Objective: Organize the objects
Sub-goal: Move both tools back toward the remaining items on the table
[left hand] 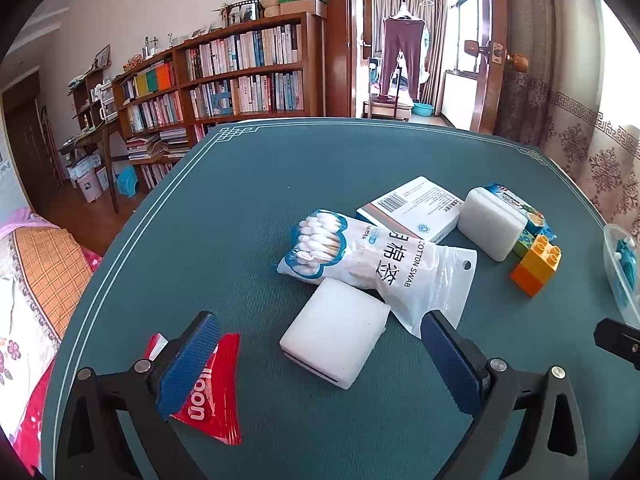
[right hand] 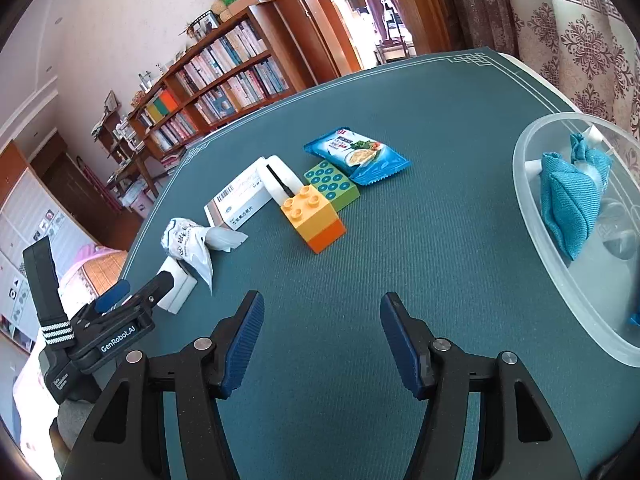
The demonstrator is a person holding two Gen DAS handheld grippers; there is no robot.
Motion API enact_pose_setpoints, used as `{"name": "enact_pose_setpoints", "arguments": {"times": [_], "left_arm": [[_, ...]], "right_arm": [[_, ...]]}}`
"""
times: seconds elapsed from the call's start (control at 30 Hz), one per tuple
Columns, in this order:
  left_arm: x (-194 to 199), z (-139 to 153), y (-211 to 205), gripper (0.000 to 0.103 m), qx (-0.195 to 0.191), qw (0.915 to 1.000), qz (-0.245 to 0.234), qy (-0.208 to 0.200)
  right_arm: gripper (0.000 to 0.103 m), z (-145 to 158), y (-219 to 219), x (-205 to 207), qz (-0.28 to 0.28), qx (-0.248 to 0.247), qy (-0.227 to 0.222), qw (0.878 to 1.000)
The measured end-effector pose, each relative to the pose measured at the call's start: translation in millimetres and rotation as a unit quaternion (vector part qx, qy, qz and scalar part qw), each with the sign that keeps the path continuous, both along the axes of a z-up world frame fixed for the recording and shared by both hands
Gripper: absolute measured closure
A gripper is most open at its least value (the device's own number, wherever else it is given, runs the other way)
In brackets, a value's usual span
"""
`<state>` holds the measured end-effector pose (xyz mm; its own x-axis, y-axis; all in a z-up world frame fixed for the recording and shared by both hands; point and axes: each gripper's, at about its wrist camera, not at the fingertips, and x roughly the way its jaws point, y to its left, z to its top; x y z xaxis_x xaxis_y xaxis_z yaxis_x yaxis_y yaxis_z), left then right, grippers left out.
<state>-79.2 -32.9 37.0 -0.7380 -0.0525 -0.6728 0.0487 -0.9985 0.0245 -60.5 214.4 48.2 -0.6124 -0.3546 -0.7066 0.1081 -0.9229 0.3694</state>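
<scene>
Nearby, at my right on the dark green worktop (right hand: pixel 420 240), the clear plastic bowl (right hand: pixel 560 288) holds a folded blue cloth (right hand: pixel 568 204). My right tool (right hand: pixel 322 340) hangs half open and empty. My left tool (left hand: pixel 320 364) gapes wide, empty, with a white foam block (left hand: pixel 336 332) ahead between its jaws. Only the left view shows the red foil packet (left hand: pixel 212 396) and the cotton swab bag's (left hand: pixel 360 252) label; only the right shows the bowl's contents fully.
</scene>
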Motion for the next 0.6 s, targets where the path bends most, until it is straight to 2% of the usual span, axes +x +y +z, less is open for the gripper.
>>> {"name": "enact_pose_setpoints", "arguments": {"times": [0.33, 0.4, 0.5, 0.53, 0.6], "left_arm": [[-9, -13, -1, 0.001, -0.002, 0.9999, -0.008, -0.012], [-9, -14, -1, 0.007, -0.001, 0.9999, -0.011, -0.013], [-12, -18, -1, 0.028, 0.004, 0.9995, -0.018, -0.026], [-12, -19, -2, 0.039, 0.008, 0.9993, -0.021, -0.029], [-9, -18, -2, 0.044, 0.015, 0.9992, -0.029, -0.025]], "right_arm": [[0.041, -4, -2, -14, -0.006, 0.004, -0.003, 1.0], [0.041, -7, -3, -18, -0.005, 0.003, -0.006, 1.0], [0.041, -11, -7, -24, -0.003, 0.002, -0.007, 1.0], [0.041, -12, -8, -26, -0.002, 0.003, -0.006, 1.0], [0.041, -12, -10, -28, -0.002, 0.005, -0.003, 1.0]]}}
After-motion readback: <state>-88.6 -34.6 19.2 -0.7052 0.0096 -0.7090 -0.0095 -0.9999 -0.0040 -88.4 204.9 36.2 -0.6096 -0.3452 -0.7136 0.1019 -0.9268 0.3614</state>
